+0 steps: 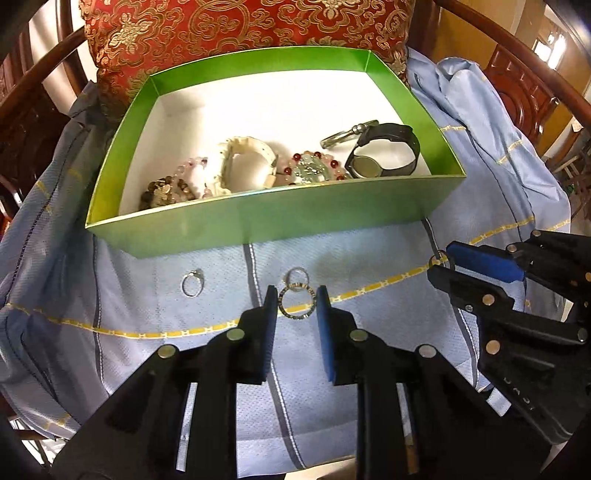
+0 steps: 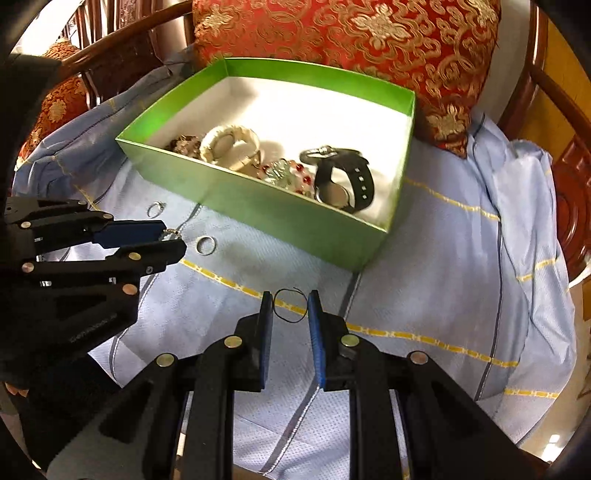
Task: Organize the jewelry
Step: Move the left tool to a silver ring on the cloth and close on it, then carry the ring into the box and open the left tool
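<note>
My left gripper (image 1: 297,293) is shut on a studded ring (image 1: 295,316), held just above the pale blue cloth (image 1: 147,310). My right gripper (image 2: 290,297) is shut on a thin dark hoop (image 2: 290,289) and also hangs over the cloth. Each gripper shows in the other's view: the right gripper (image 1: 439,260) at the right edge, the left gripper (image 2: 173,236) at the left. A plain silver ring (image 1: 297,275) (image 2: 205,245) and a stone-set ring (image 1: 192,282) (image 2: 156,209) lie loose on the cloth, in front of the green box (image 1: 258,218) (image 2: 258,206).
The box holds a black watch (image 1: 384,151), a white bangle (image 1: 247,162), bead bracelets (image 1: 314,166) and a metal clasp piece (image 1: 347,134). A red and gold cushion (image 1: 240,29) stands behind the box. Curved wooden chair arms (image 1: 517,48) ring the seat.
</note>
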`<act>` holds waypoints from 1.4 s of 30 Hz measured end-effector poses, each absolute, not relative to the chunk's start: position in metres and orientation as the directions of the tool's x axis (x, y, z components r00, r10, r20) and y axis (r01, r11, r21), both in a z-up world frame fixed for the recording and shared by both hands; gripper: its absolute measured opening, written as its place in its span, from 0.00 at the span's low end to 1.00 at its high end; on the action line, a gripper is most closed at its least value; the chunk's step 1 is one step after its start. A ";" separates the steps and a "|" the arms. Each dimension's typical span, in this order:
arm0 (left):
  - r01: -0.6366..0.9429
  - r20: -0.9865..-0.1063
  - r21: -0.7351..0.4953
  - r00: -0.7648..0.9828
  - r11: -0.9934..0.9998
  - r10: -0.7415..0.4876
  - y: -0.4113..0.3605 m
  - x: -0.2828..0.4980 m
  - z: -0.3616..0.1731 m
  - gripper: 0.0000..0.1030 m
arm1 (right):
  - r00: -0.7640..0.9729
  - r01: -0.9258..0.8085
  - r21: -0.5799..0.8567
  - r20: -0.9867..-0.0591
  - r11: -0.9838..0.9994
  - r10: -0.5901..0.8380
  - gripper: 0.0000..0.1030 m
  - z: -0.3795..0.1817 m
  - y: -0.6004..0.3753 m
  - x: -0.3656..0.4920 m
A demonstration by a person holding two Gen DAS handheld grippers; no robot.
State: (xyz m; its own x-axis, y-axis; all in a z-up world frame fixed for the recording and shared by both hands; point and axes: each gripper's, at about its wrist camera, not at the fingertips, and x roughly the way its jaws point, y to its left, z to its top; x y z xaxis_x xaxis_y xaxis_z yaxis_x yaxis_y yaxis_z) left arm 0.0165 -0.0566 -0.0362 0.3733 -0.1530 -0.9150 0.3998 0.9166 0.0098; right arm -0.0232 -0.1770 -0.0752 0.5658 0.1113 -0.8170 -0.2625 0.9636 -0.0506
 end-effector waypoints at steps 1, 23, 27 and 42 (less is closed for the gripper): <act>0.397 -0.914 0.012 0.376 0.918 -0.151 -0.053 0.017 -0.035 0.21 | 0.568 -0.265 -0.055 -0.815 0.963 0.110 0.19 -0.075 -0.177 -0.023; 0.368 -0.918 0.047 0.383 0.929 -0.105 -0.028 0.014 -0.037 0.21 | 0.529 -0.293 -0.093 -0.845 0.951 0.080 0.19 -0.093 -0.154 -0.018; 0.343 -0.912 0.028 0.394 0.939 -0.116 -0.019 0.016 -0.030 0.21 | 0.519 -0.289 -0.021 -0.844 0.957 0.138 0.19 -0.091 -0.158 -0.016; 0.207 -0.869 -0.018 0.481 0.978 -0.118 0.011 0.120 -0.001 0.21 | 0.551 -0.239 0.218 -0.772 0.946 0.317 0.19 -0.034 -0.170 0.074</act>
State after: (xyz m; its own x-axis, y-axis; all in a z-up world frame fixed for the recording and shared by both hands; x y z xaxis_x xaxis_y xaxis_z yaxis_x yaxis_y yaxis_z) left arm 0.1203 0.0113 -0.0006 0.4805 -0.1178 -0.8690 0.2066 0.9783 -0.0184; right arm 0.0742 -0.1702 -0.0340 0.5510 0.3172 -0.7719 -0.2391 0.9462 0.2181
